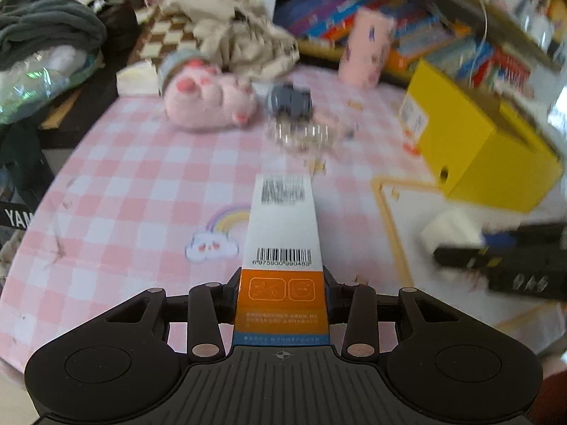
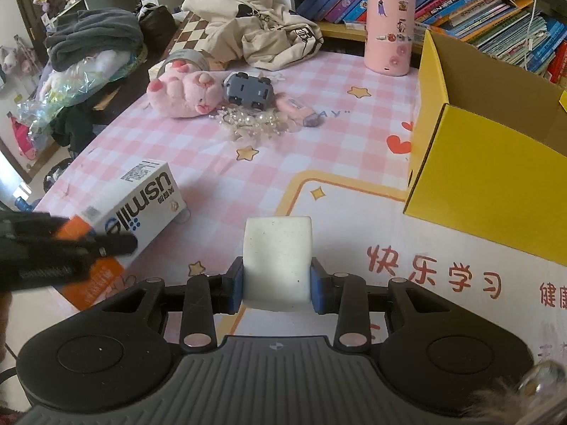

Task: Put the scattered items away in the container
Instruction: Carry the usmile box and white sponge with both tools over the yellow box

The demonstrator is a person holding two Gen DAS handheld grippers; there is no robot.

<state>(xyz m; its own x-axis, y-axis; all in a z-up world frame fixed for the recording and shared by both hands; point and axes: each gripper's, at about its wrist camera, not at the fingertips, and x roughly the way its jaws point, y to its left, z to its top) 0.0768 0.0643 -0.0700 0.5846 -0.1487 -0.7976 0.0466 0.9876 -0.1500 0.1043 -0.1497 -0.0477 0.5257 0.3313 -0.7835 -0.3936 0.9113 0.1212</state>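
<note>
Ahead of your jaws, note the cream garment (image 2: 255, 21), stacked books (image 2: 471, 3) and grey blanket (image 2: 95, 35).

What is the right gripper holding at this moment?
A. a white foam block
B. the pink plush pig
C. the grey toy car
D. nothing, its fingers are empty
A: in the right wrist view the right gripper is closed on the white foam block, while the toy car and plush pig lie far off on the table.

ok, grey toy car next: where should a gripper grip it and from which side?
The grey toy car lies wheels-up, its length running left-right, plush pig at its left end. Come from above and probably close across the narrow body between the wheel pairs, one finger on the near flank, one on the far.
</note>
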